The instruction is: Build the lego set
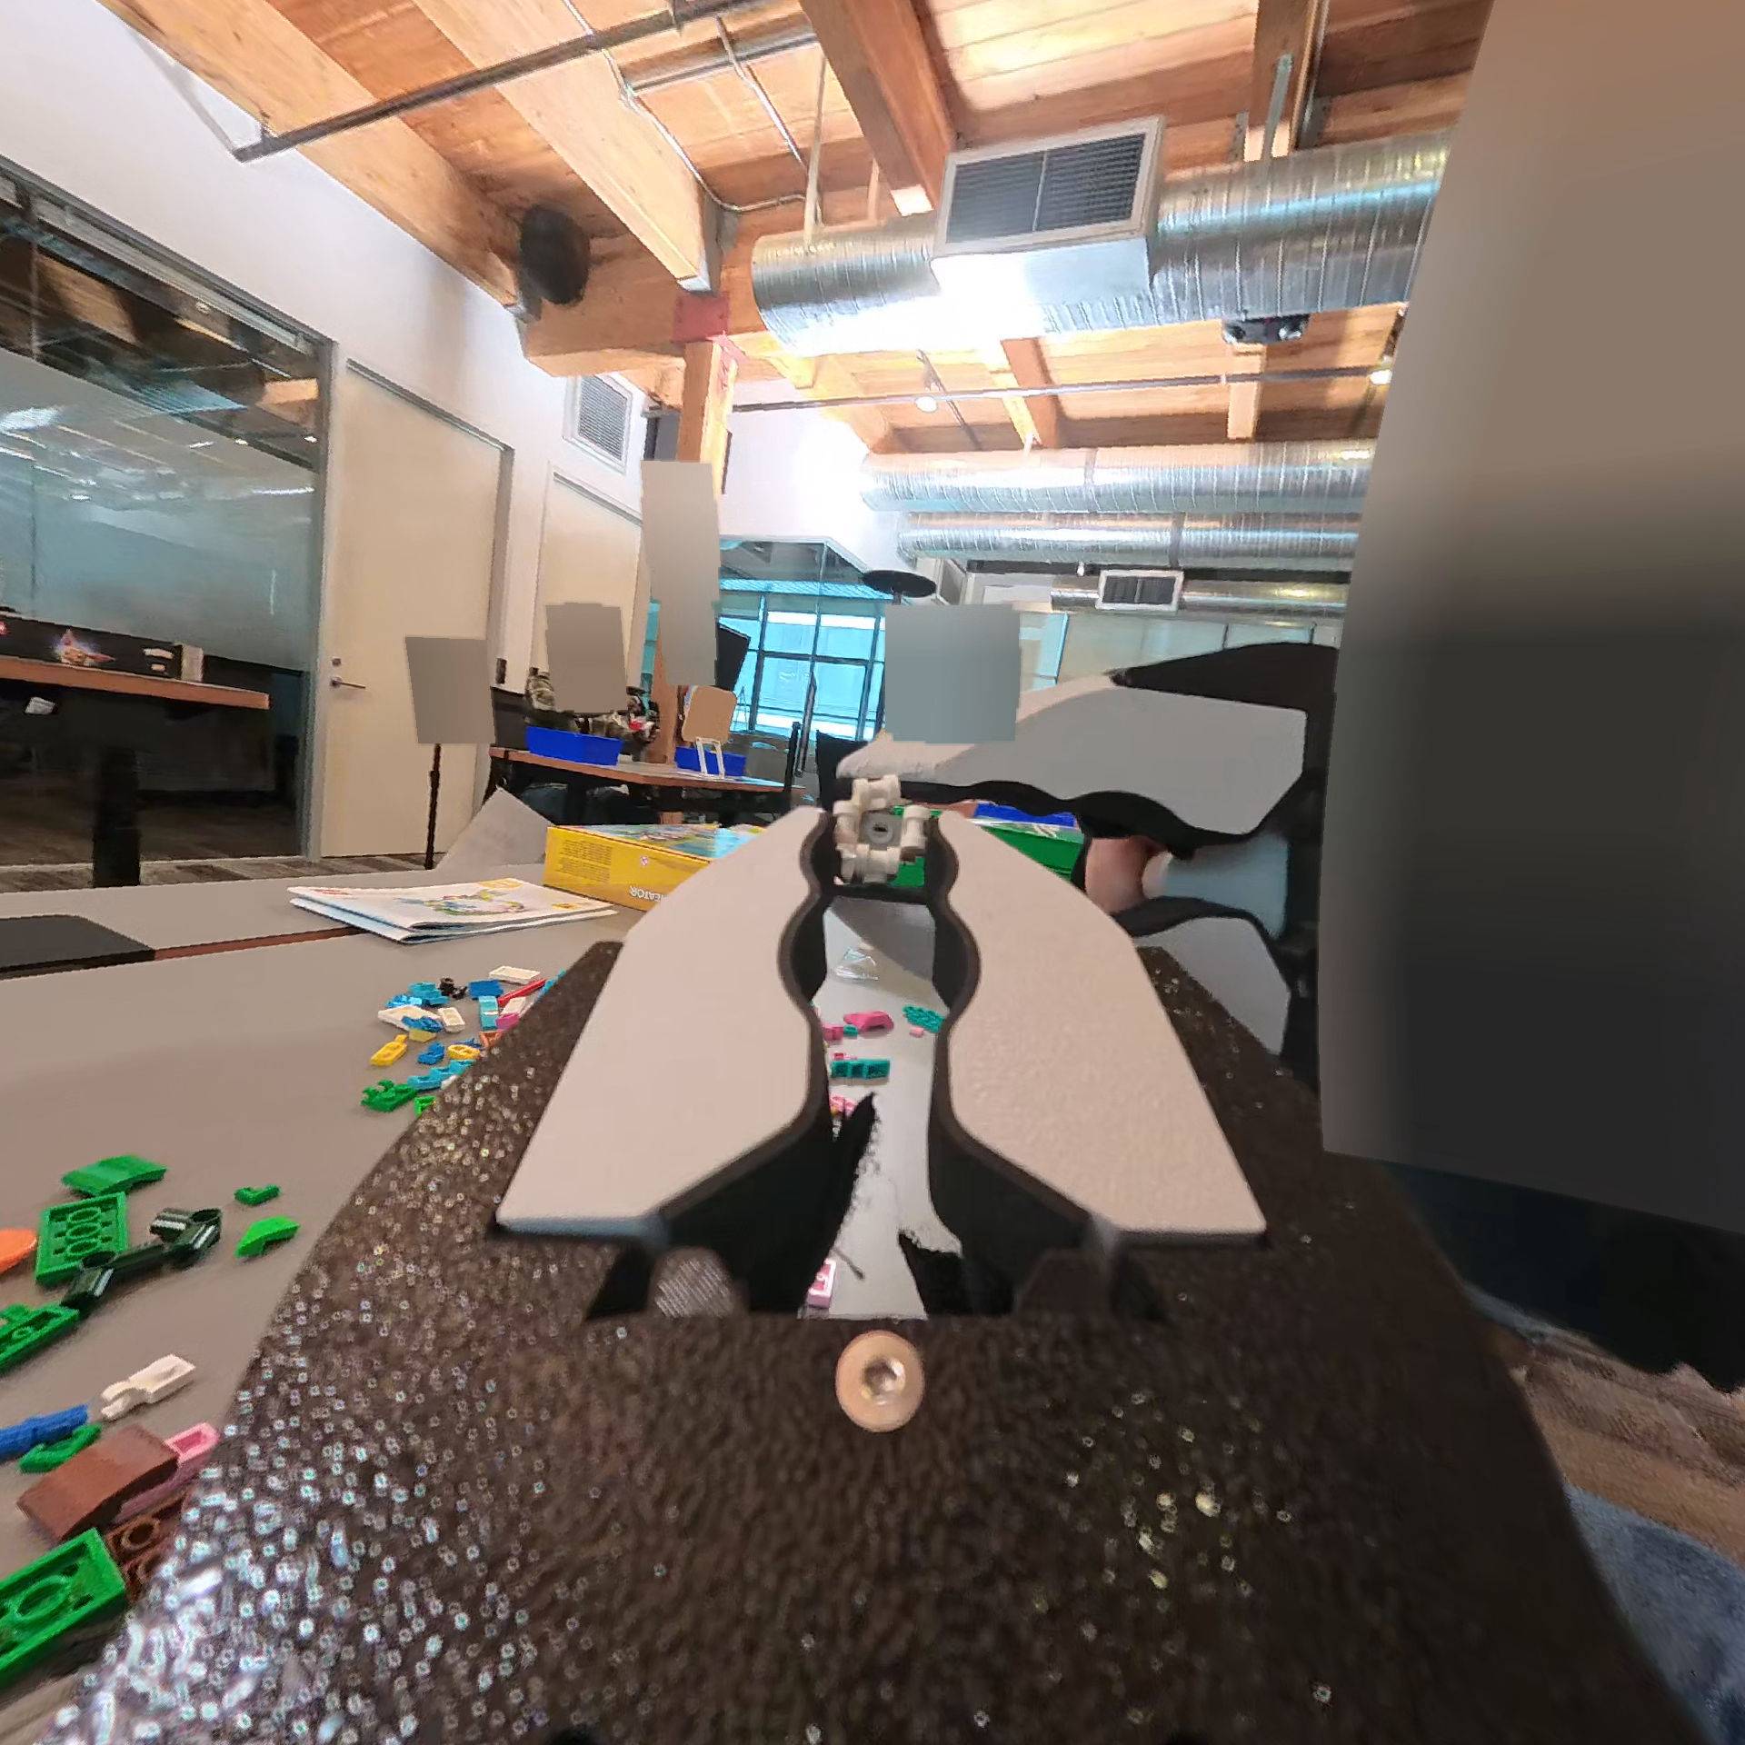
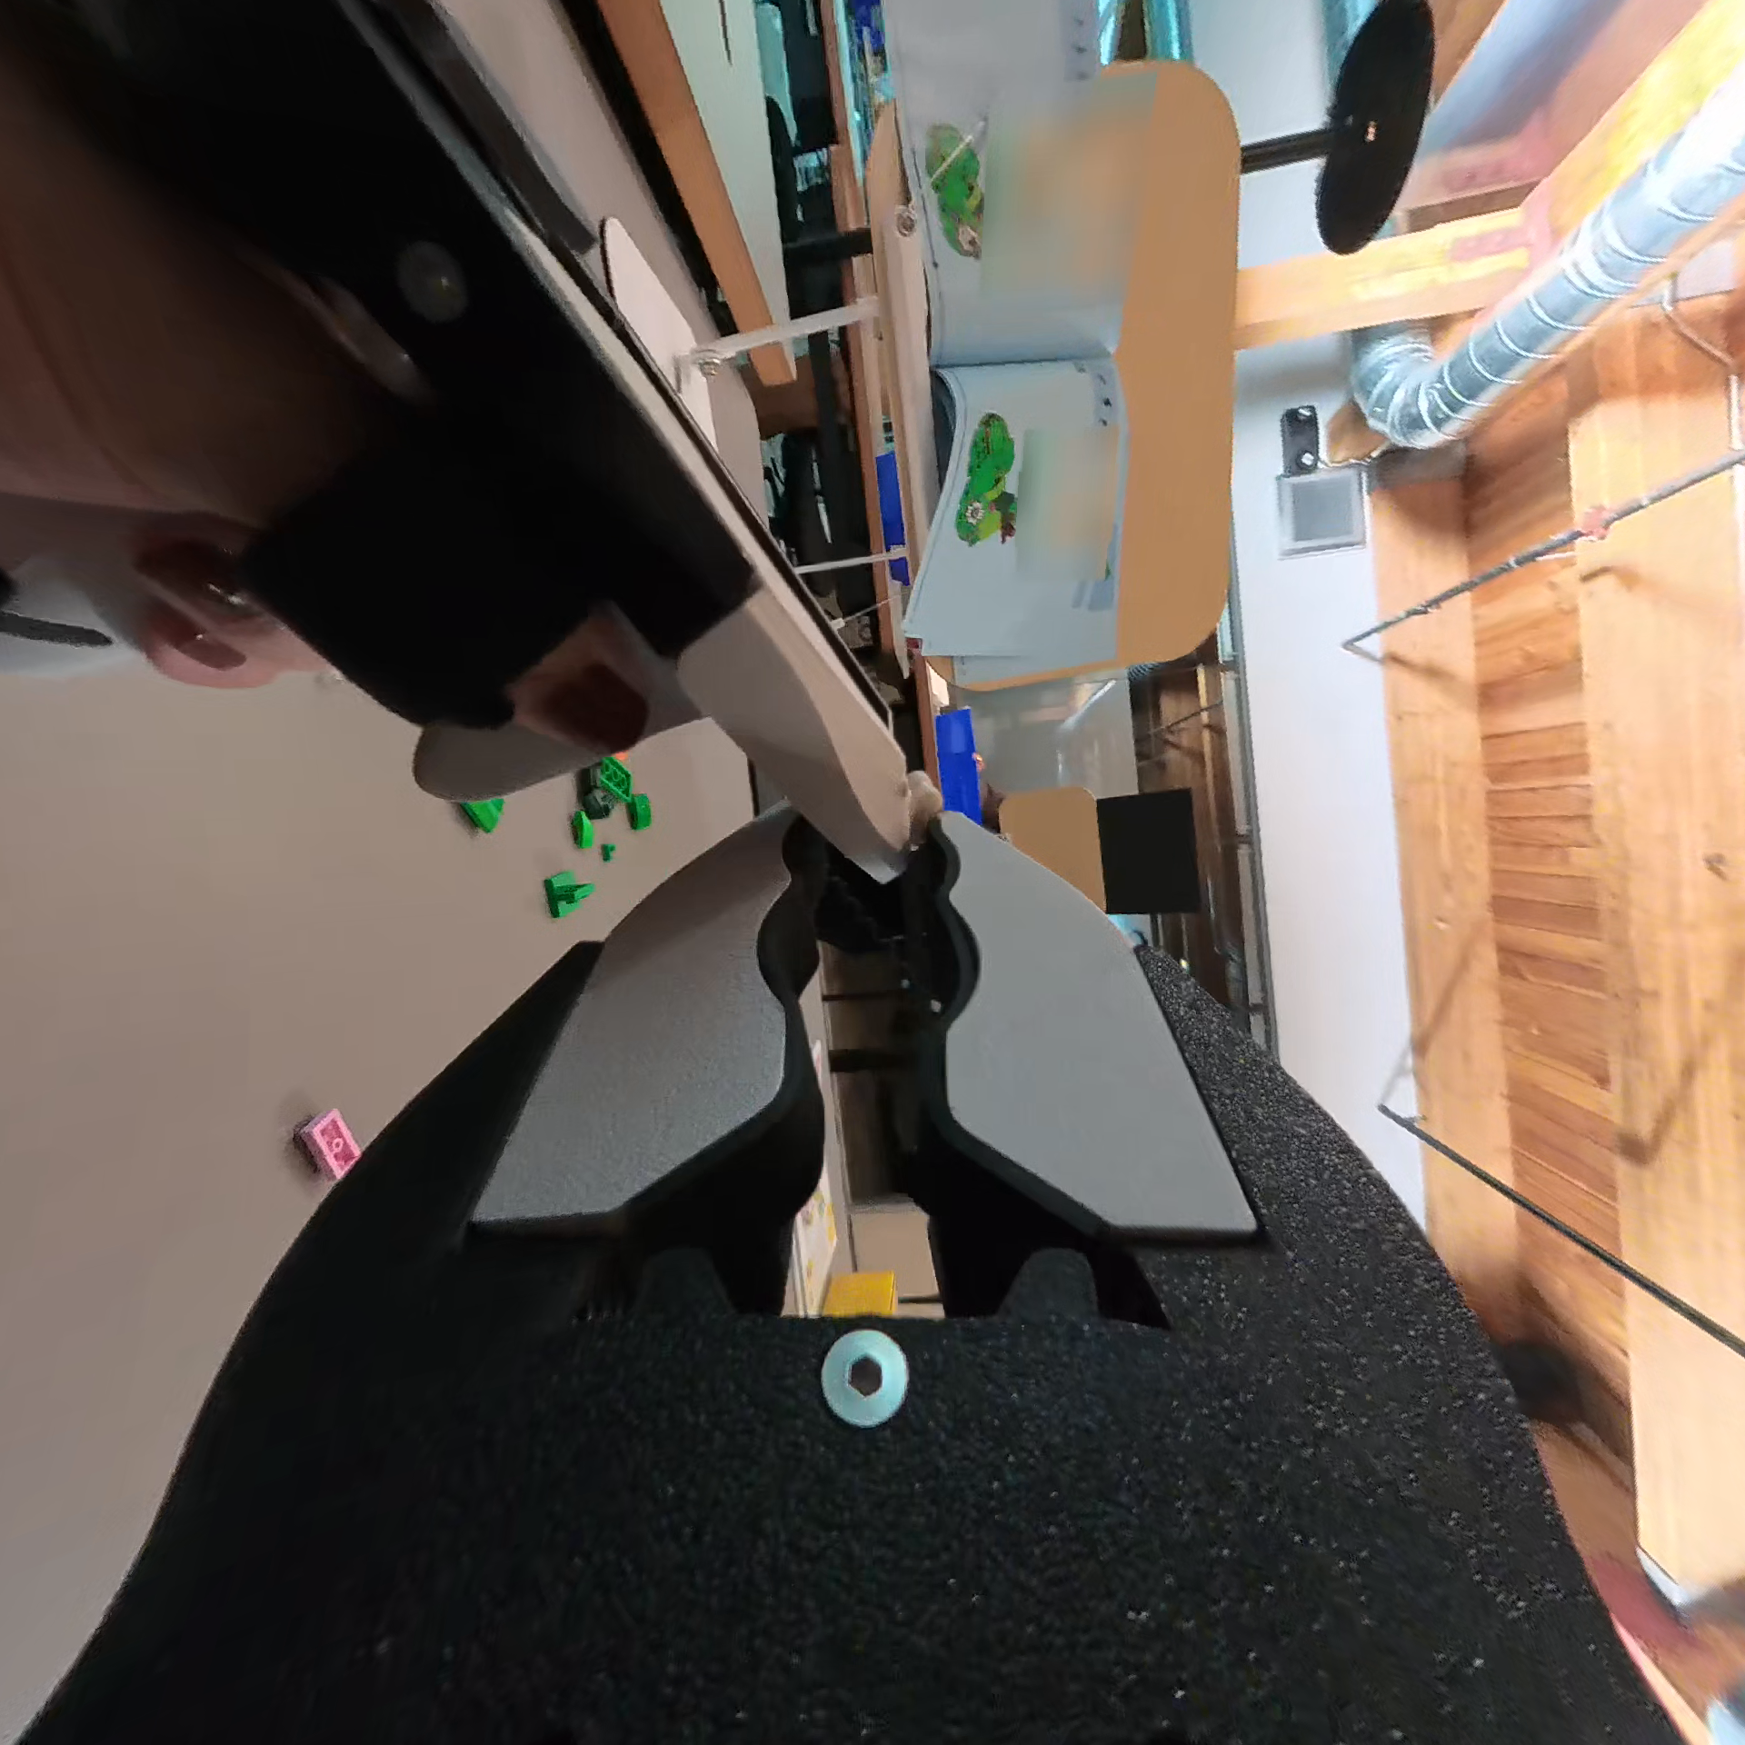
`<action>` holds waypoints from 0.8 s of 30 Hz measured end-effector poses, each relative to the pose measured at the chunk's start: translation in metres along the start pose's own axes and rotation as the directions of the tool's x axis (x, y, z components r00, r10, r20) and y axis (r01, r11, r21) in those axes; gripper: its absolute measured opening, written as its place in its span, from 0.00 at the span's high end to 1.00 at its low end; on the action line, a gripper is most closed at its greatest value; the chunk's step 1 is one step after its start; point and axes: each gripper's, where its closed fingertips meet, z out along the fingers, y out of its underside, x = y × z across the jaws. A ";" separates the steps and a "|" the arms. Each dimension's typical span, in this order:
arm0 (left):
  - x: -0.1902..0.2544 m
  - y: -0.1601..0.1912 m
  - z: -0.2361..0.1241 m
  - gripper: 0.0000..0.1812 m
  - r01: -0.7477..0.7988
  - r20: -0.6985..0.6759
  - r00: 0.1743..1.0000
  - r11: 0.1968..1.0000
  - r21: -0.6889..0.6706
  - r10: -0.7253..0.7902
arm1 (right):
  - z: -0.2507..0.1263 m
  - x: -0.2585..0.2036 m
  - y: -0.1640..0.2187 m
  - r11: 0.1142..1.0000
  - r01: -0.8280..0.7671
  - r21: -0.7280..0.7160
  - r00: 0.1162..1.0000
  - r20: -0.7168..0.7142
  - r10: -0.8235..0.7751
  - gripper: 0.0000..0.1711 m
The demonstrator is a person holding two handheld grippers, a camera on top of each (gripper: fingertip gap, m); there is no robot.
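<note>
My left gripper (image 1: 880, 836) is shut on a small white and grey lego assembly (image 1: 876, 831), held up above the grey table (image 1: 236, 1067). My right gripper (image 2: 869, 840) comes in from the right in the left wrist view (image 1: 850, 760), its tip just above the assembly. In the right wrist view, a left gripper finger (image 2: 812, 765) pokes between my right fingers, and a bit of the pale assembly (image 2: 921, 793) shows at the tips. The right jaws stand narrowly apart; what they grip is hidden.
Loose coloured bricks (image 1: 453, 1020) and green pieces (image 1: 85, 1228) lie on the table at the left. An instruction booklet (image 1: 444, 906) and a yellow box (image 1: 642, 859) lie farther back. A pink brick (image 2: 329, 1143), green pieces (image 2: 604, 803) and an open booklet on a stand (image 2: 1029, 425) also show.
</note>
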 end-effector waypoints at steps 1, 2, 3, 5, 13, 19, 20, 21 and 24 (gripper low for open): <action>-0.001 0.001 0.000 0.90 0.001 0.010 1.000 1.000 -0.001 -0.001 | 0.001 0.000 0.001 1.000 0.001 -0.008 1.000 -0.010 -0.001 0.89; -0.002 0.001 0.000 0.90 -0.004 0.023 1.000 1.000 -0.003 0.004 | 0.001 -0.001 0.001 1.000 -0.004 -0.014 1.000 -0.017 0.004 0.89; -0.002 0.001 0.000 0.90 -0.007 0.034 0.999 1.000 -0.002 0.007 | 0.002 -0.001 0.001 1.000 -0.011 -0.015 1.000 -0.024 0.010 0.89; -0.003 0.001 0.000 0.90 -0.001 0.053 0.999 1.000 0.010 0.000 | 0.002 0.000 0.001 0.999 -0.032 -0.016 0.999 -0.040 0.031 0.89; -0.008 0.004 0.000 0.90 0.077 0.088 0.993 0.996 0.039 -0.081 | 0.005 -0.003 0.004 1.000 -0.014 -0.014 0.994 -0.105 0.012 0.89; -0.009 0.005 -0.001 0.90 0.100 0.083 0.991 0.994 0.044 -0.104 | 0.007 -0.004 0.004 0.999 -0.047 0.008 0.994 -0.100 0.047 0.89; -0.010 0.005 -0.001 0.90 0.102 0.087 0.991 0.994 0.043 -0.105 | 0.007 -0.004 0.004 0.998 -0.054 0.012 0.994 -0.093 0.055 0.89; -0.010 0.005 -0.001 0.90 0.103 0.090 0.990 0.994 0.042 -0.106 | 0.007 -0.005 0.004 0.998 -0.065 0.016 0.994 -0.085 0.066 0.89; -0.011 0.006 -0.001 0.90 0.111 0.094 0.989 0.993 0.036 -0.114 | 0.008 -0.007 0.005 0.993 -0.114 0.029 0.993 -0.041 0.115 0.89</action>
